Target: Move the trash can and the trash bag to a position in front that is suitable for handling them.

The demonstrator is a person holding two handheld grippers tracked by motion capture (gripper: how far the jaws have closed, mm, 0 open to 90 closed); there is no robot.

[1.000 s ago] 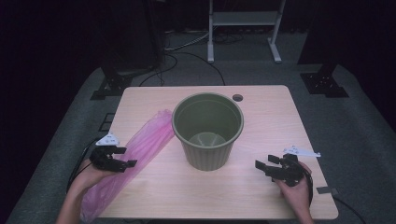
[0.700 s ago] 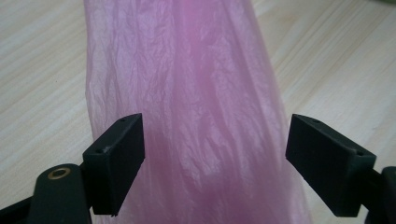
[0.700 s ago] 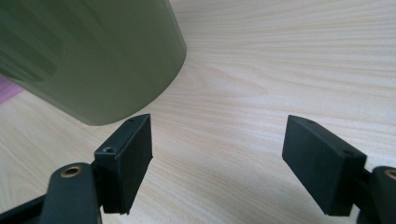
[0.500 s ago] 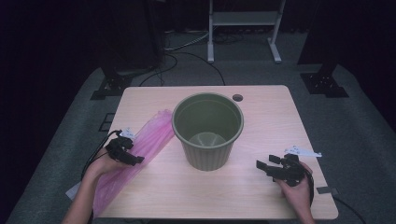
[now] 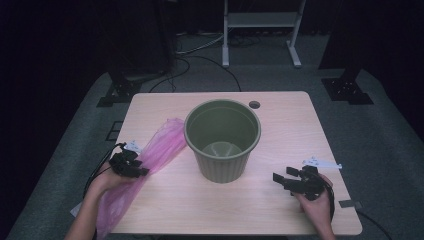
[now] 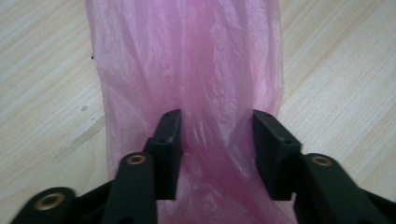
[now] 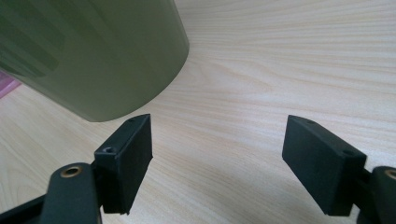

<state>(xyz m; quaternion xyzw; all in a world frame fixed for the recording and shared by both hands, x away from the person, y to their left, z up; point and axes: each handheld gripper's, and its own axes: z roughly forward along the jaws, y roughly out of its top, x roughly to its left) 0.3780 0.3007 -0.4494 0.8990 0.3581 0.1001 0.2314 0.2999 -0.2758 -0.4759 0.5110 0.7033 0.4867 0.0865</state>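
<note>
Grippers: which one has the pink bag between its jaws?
The left gripper: its jaws, which have just been closing, straddle a fold of the pink bag. The right gripper stands open over bare table beside the green bin.

We see a green bin [image 5: 222, 140] standing upright at the middle of the wooden table [image 5: 280, 115]. A pink plastic bag [image 5: 150, 160] lies stretched at its left, touching its side. Our left gripper [image 5: 131, 166] sits on the bag, its jaws having just been closing; our right gripper [image 5: 285, 179] rests near right, well apart from the bin.
</note>
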